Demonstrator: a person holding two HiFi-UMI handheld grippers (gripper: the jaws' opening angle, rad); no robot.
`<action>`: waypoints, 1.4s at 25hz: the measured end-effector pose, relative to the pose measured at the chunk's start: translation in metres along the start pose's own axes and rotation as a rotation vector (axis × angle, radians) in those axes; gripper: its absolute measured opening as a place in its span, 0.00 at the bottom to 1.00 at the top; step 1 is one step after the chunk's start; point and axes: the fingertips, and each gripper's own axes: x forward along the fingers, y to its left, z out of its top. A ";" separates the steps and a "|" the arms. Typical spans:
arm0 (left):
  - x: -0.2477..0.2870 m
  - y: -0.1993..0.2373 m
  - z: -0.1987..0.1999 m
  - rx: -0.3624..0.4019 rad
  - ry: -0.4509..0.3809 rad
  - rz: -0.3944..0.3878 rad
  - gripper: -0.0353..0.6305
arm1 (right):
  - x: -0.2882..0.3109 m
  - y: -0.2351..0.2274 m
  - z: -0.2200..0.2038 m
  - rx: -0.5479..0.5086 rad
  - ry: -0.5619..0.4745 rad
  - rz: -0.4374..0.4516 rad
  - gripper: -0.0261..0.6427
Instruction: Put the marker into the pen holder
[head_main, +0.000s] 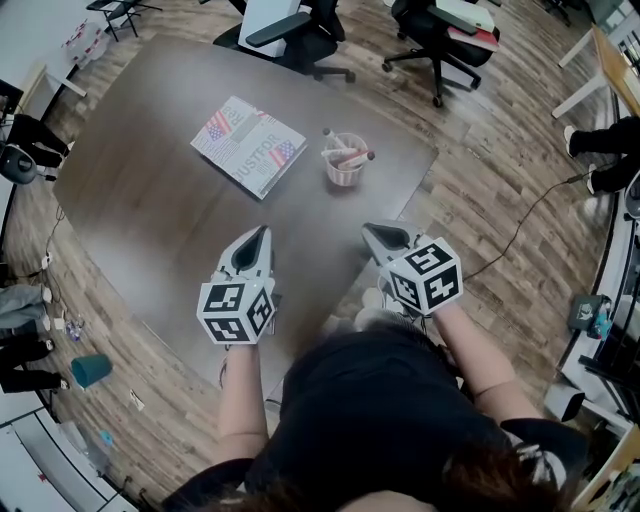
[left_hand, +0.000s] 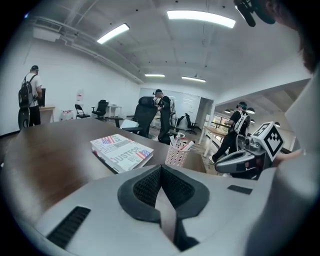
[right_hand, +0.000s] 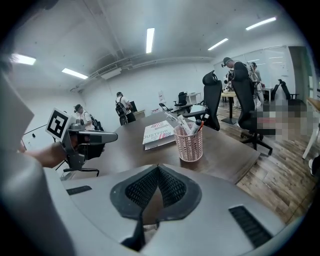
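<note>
A pink mesh pen holder (head_main: 345, 168) stands on the dark wooden table (head_main: 150, 200), near its far right edge. Several markers (head_main: 347, 153) stick out of it. My left gripper (head_main: 263, 231) hovers over the near part of the table, shut with nothing between its pads. My right gripper (head_main: 372, 230) is level with it to the right, also shut and empty, near the table's right edge. In the left gripper view the holder (left_hand: 176, 156) is ahead, beyond the closed jaws (left_hand: 161, 168). The right gripper view shows the holder (right_hand: 188, 144) just past its closed jaws (right_hand: 158, 167).
A book with a flag-pattern cover (head_main: 248, 146) lies left of the holder. Black office chairs (head_main: 300, 35) stand behind the table. A cable (head_main: 520, 225) runs across the wood floor at the right. A teal cup (head_main: 90, 370) lies on the floor at the left. People stand in the background.
</note>
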 end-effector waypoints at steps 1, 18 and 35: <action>0.000 -0.001 -0.003 -0.010 0.003 0.004 0.09 | 0.000 0.000 0.000 -0.001 0.001 0.001 0.06; -0.010 -0.006 -0.034 -0.060 0.049 0.030 0.09 | -0.005 0.000 -0.004 -0.017 0.013 -0.018 0.06; -0.009 -0.020 -0.030 -0.056 0.042 0.021 0.09 | -0.011 -0.007 0.001 -0.017 0.000 -0.005 0.06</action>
